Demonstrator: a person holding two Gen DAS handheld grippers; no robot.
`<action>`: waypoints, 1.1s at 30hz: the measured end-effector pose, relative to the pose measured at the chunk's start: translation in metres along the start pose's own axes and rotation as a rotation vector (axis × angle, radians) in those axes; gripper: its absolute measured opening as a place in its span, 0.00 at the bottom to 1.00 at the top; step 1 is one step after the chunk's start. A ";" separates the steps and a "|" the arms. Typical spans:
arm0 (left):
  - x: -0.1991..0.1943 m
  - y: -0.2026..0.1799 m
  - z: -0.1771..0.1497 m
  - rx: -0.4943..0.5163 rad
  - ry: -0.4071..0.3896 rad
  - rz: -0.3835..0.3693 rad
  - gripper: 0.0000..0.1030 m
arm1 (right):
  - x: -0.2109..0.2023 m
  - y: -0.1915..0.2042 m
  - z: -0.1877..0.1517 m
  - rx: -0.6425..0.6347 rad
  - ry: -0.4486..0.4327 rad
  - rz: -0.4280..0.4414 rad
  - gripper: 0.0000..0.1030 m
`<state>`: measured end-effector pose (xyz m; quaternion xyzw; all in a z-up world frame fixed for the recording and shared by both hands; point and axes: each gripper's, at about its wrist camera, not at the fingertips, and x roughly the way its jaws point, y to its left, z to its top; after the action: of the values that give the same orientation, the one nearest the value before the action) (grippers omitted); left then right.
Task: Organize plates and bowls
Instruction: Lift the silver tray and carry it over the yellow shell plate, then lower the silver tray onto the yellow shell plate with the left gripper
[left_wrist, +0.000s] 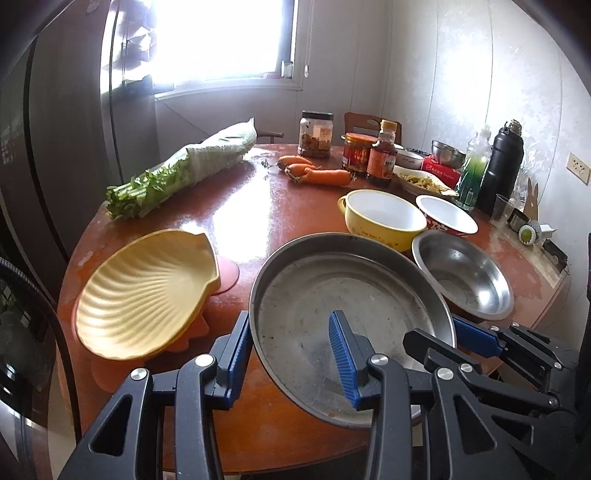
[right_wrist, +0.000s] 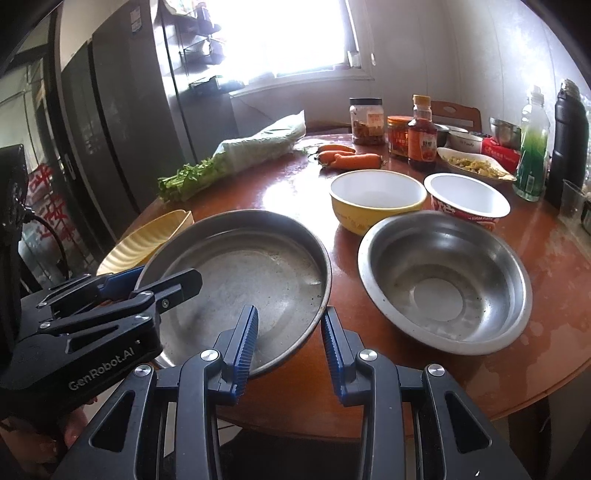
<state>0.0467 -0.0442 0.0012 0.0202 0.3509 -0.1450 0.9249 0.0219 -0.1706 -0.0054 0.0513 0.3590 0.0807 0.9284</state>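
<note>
A large steel pan (left_wrist: 343, 295) (right_wrist: 243, 273) sits at the table's near edge. My left gripper (left_wrist: 291, 354) is open, its jaws astride the pan's near-left rim, one outside and one inside. My right gripper (right_wrist: 290, 347) is open astride the pan's near-right rim. A steel bowl (left_wrist: 465, 277) (right_wrist: 443, 280) stands right of the pan. Behind are a yellow bowl (left_wrist: 384, 218) (right_wrist: 376, 203) and a red-and-white bowl (left_wrist: 447, 218) (right_wrist: 465, 203). A yellow shell-shaped dish (left_wrist: 144, 291) (right_wrist: 147, 236) lies left of the pan.
The round red-brown table (left_wrist: 236, 218) also carries bagged greens (left_wrist: 184, 166), carrots (left_wrist: 317, 173), jars and a sauce bottle (left_wrist: 384, 155), a dish of food (left_wrist: 421, 181), a green bottle (left_wrist: 474, 166) and a black flask (left_wrist: 504, 170). A fridge (left_wrist: 55, 147) stands on the left.
</note>
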 end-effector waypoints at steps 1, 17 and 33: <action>-0.002 0.001 0.001 -0.002 -0.004 0.000 0.41 | -0.001 0.001 0.000 -0.002 -0.003 0.002 0.35; -0.028 0.032 0.023 -0.042 -0.079 0.020 0.41 | -0.005 0.030 0.032 -0.051 -0.064 0.029 0.35; -0.044 0.083 0.039 -0.080 -0.145 0.074 0.41 | 0.011 0.075 0.068 -0.125 -0.106 0.091 0.35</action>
<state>0.0639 0.0406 0.0543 -0.0144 0.2875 -0.0977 0.9527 0.0668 -0.0971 0.0491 0.0136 0.3010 0.1421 0.9429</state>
